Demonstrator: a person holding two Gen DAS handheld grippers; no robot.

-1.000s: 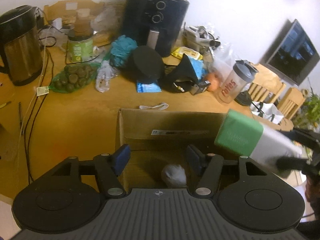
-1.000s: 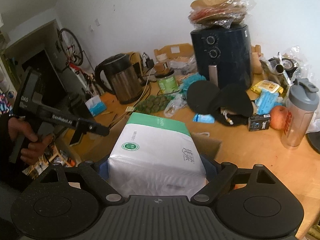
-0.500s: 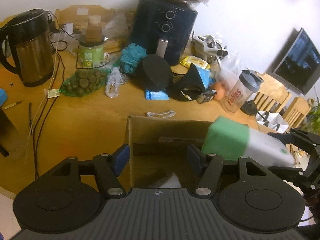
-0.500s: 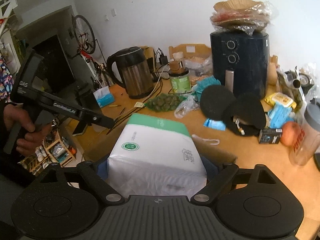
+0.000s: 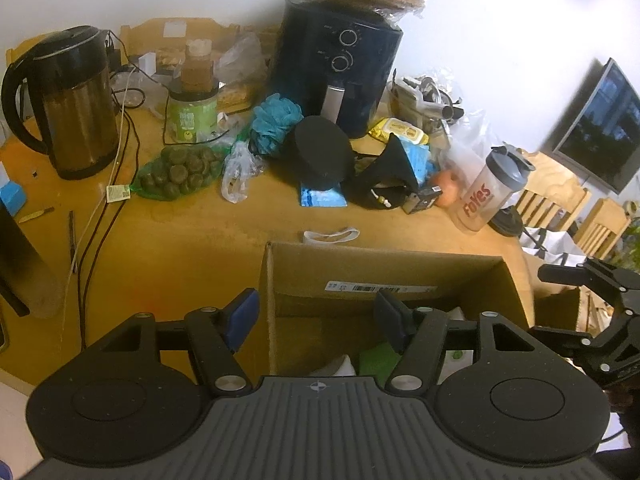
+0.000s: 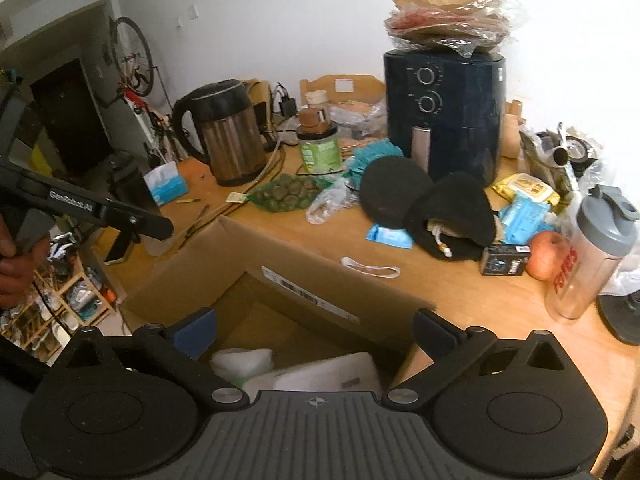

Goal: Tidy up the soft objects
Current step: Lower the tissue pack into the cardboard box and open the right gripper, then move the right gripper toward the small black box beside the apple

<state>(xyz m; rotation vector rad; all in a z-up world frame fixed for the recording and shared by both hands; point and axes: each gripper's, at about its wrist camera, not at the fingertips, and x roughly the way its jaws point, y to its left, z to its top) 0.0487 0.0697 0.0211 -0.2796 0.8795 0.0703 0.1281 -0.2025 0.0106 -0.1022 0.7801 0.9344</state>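
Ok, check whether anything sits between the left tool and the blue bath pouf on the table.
The cardboard box does: its far wall rises right ahead of the left tool, which is open and empty. Beyond the wall lies bare table, then the blue bath pouf, wedged among a black pad, a plastic bag and the air fryer.

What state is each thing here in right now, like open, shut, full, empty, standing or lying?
Cardboard box: open, flaps up.
White and green tissue pack: lying inside the box, released.
Right gripper: jaws opening, nothing between them.
Left gripper: open, empty.
Shaker bottle: upright, lid on.
Kettle: upright, lid shut.
Air fryer: drawer shut, bagged plates stacked on top.
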